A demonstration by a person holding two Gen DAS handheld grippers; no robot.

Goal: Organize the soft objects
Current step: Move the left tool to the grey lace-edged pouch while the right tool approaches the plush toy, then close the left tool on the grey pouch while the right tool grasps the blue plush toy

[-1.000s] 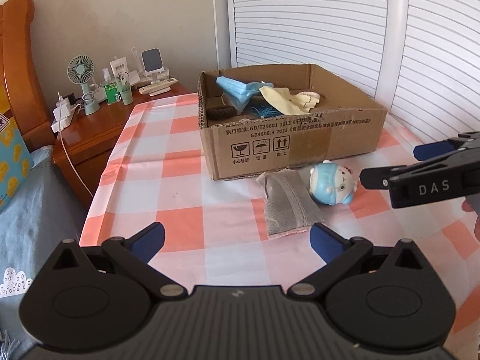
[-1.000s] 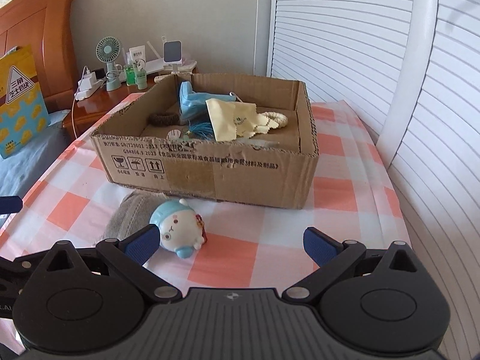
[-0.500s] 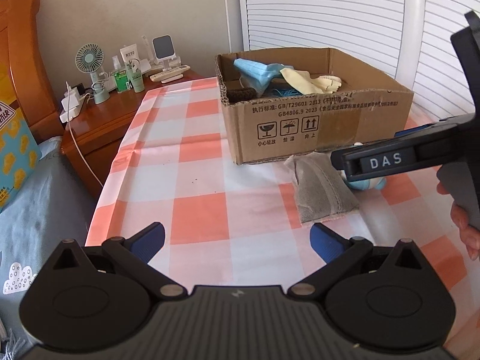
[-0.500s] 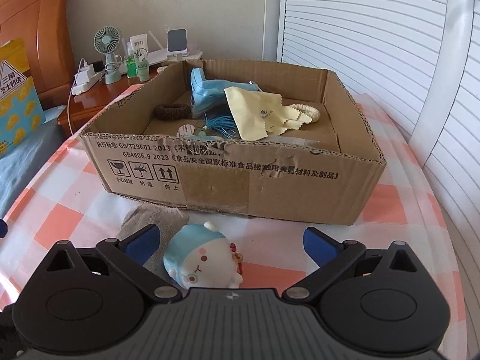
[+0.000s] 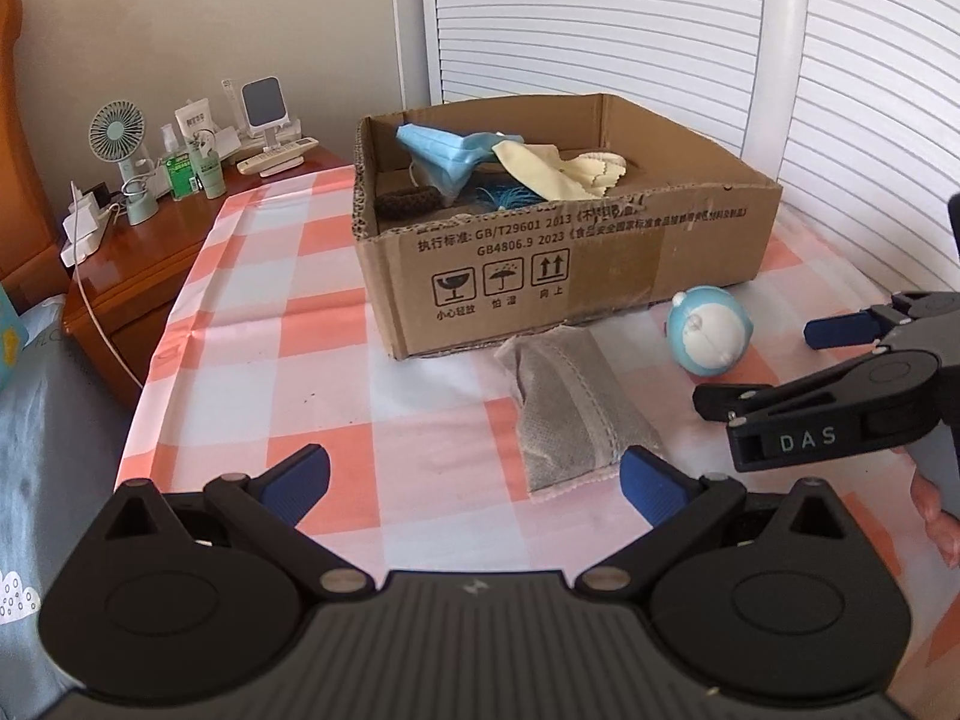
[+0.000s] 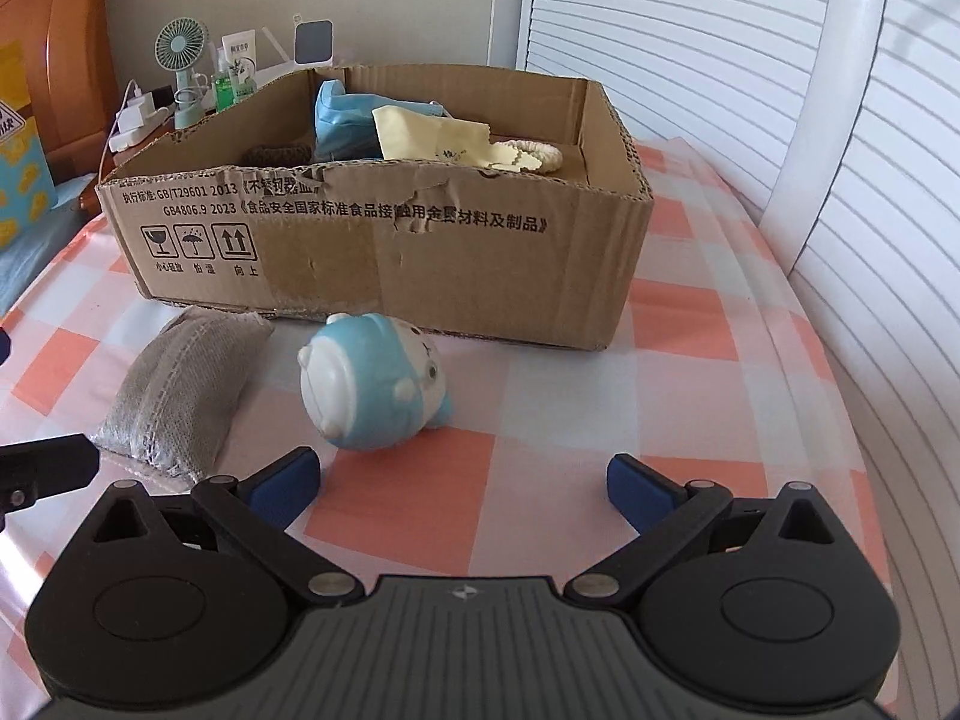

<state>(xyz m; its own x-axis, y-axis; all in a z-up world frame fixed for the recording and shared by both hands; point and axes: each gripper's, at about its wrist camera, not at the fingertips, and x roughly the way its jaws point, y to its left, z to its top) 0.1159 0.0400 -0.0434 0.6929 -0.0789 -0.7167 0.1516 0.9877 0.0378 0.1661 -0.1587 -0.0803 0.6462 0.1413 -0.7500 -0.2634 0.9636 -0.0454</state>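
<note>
A blue and white plush toy (image 6: 375, 383) lies on its side on the checked tablecloth, just in front of the cardboard box (image 6: 420, 252); it also shows in the left wrist view (image 5: 708, 330). A grey fabric pouch (image 5: 570, 411) lies left of it (image 6: 180, 387). The box (image 5: 600, 264) holds a blue face mask (image 5: 447, 150), a yellow cloth (image 5: 558, 171) and a dark knitted item (image 5: 408, 201). My right gripper (image 6: 462, 483) is open and empty, just short of the toy. My left gripper (image 5: 474, 480) is open and empty, near the pouch's front end.
A wooden nightstand (image 5: 150, 240) at the far left carries a small fan (image 5: 120, 150), bottles and a phone stand. White slatted doors (image 5: 660, 30) stand behind the box. A bed with blue bedding (image 5: 36, 420) lies left of the table.
The toy has rolled onto its side, face turned away. My right gripper has pulled back a little from it. My left gripper has shifted so the box sits more central.
</note>
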